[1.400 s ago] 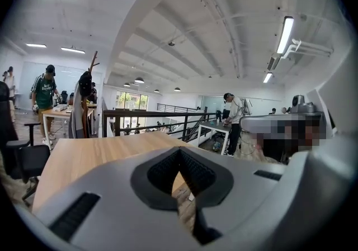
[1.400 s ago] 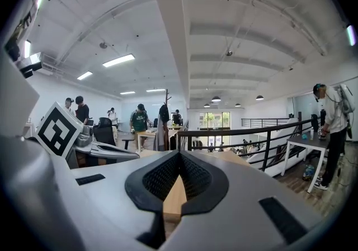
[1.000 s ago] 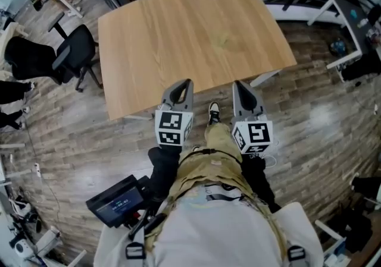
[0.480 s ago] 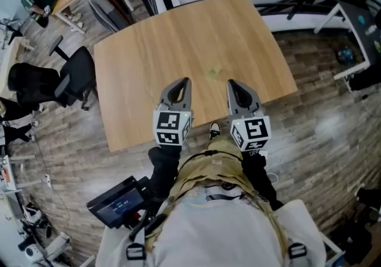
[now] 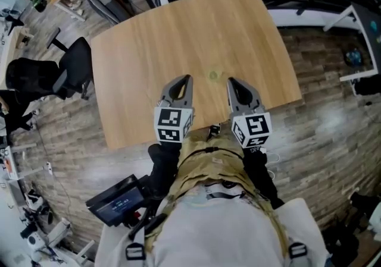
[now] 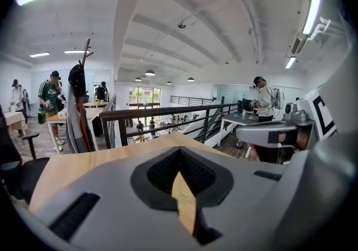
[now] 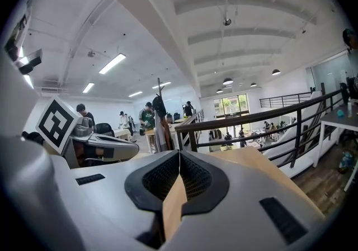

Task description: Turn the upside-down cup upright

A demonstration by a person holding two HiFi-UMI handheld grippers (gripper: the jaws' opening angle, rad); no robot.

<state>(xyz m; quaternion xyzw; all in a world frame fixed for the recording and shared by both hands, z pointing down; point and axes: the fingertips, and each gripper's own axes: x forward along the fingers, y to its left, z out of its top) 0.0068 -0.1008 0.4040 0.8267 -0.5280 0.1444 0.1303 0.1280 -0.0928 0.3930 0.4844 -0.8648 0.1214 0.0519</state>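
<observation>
No cup shows in any view. A bare wooden table (image 5: 149,52) fills the upper middle of the head view, with only a small faint greenish spot (image 5: 214,74) on it. My left gripper (image 5: 186,78) and right gripper (image 5: 231,81) are side by side over the table's near edge, both pointing away from me. Each one is shut, tips together, with nothing between the jaws. In the left gripper view the left gripper (image 6: 179,152) looks out across the tabletop (image 6: 84,160). The right gripper (image 7: 179,154) does the same in its own view.
A black office chair (image 5: 56,78) stands left of the table. A dark metal railing (image 6: 162,113) runs behind its far edge. White desks (image 5: 357,34) stand to the right, and people are at tables far off. A device with a screen (image 5: 119,203) hangs at my left hip.
The table has come closer in the head view. Both grippers, which hung over the floor before its near edge, now reach over that edge. Their jaws stay shut.
</observation>
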